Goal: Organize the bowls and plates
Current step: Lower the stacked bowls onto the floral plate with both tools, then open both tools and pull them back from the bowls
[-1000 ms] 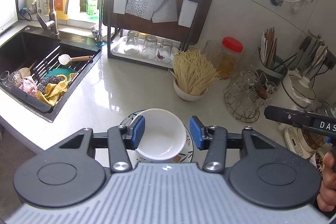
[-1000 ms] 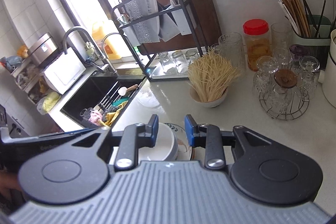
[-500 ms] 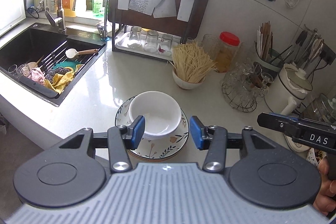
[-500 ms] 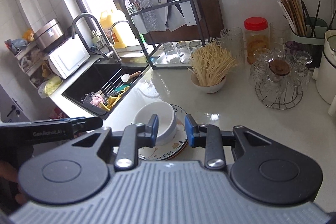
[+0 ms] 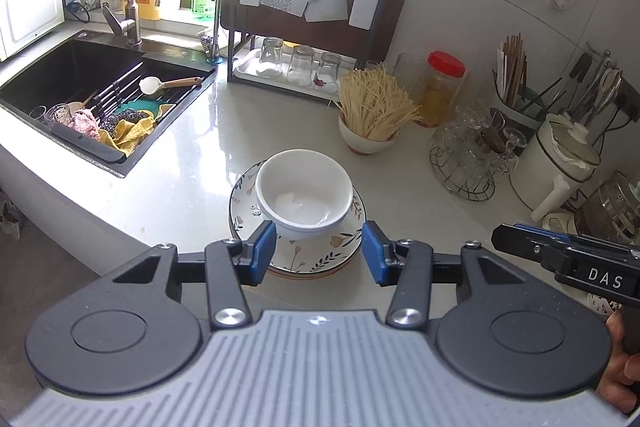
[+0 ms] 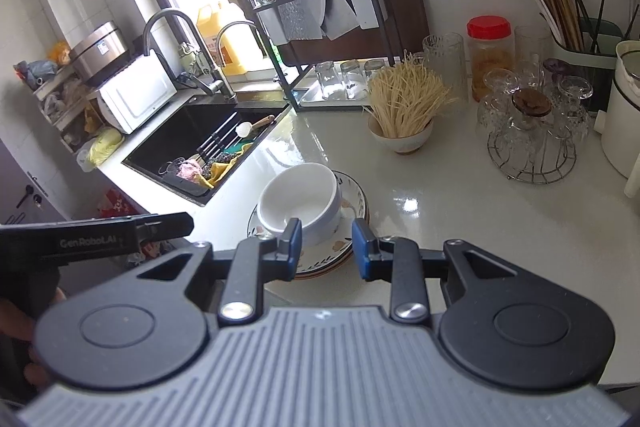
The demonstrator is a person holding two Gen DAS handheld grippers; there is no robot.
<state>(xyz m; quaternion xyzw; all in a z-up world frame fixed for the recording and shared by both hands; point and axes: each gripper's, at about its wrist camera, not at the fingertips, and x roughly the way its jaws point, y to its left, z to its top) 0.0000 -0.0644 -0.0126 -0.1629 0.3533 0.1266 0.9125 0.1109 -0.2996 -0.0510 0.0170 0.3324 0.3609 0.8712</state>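
White bowl (image 5: pixel 304 195) nested on a stack of floral plates (image 5: pixel 320 255), near the front edge of the pale counter (image 5: pixel 192 155); bowl set toward the far left of the top plate, floral rim exposed on the near right. Left gripper (image 5: pixel 318 253) above the near rim of the stack, jaws parted with blue pads clear on either side, gripping nothing. Right gripper (image 6: pixel 326 247) likewise short of the stack, jaws parted by a narrower gap, empty, its left pad overlapping the bowl's near wall in the right wrist view; contact cannot be told. Each gripper visible from the other's camera: right gripper body at the right edge of the left wrist view with part of a hand (image 5: pixel 618 367) below it, left gripper body at the left edge of the right wrist view. Behind the stack, a bowl of dry noodles (image 5: pixel 370 115); to the right, a wire stand of glasses (image 5: pixel 472 155); to the left, a dark sink (image 5: pixel 80 83) holding cloths and utensils.
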